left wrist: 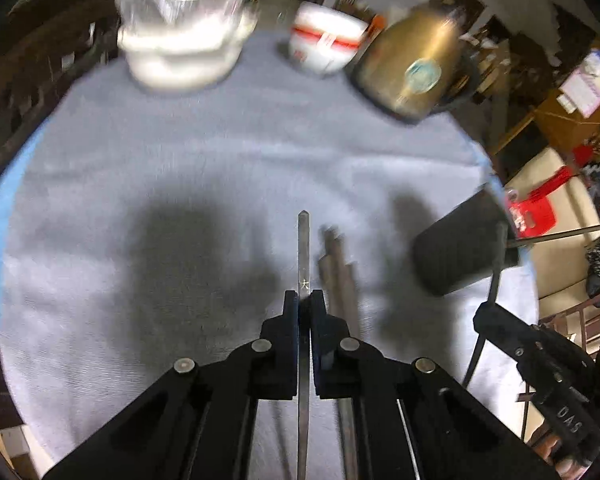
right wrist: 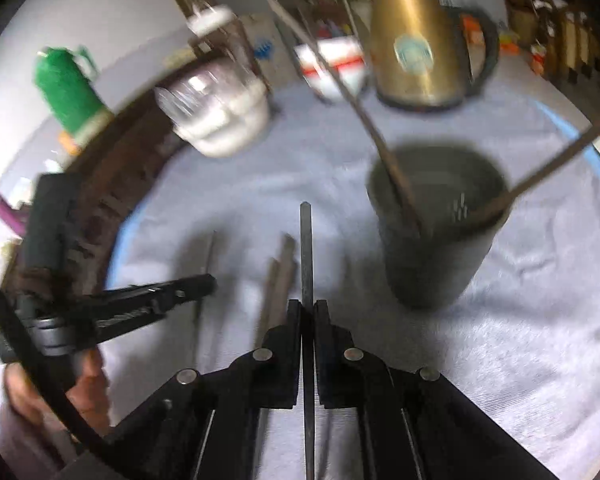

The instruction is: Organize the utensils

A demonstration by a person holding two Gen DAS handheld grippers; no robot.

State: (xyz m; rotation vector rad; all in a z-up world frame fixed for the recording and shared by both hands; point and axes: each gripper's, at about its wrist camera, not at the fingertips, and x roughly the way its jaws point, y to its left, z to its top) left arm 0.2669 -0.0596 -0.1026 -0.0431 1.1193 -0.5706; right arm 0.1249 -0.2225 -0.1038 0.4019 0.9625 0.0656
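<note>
My left gripper [left wrist: 304, 298] is shut on a dark chopstick [left wrist: 303, 248] that sticks out ahead of its jaws, above the grey cloth. More chopsticks [left wrist: 338, 276] lie on the cloth just right of it. My right gripper [right wrist: 307, 306] is shut on another chopstick [right wrist: 305, 256], also raised over the cloth. A dark round holder [right wrist: 436, 236] stands ahead and right of it with two chopsticks [right wrist: 384, 148] leaning inside. The left wrist view shows that holder [left wrist: 460, 248] at the right, with the right gripper [left wrist: 484, 314] near it.
A stack of white and clear bowls [left wrist: 184, 32], a white cup with a red band [left wrist: 326, 38] and a brass kettle [left wrist: 416, 60] stand along the far side of the round table [left wrist: 140, 140]. A green flask [right wrist: 66, 88] sits beyond the table's left edge. A hand [right wrist: 56, 392] holds the left gripper.
</note>
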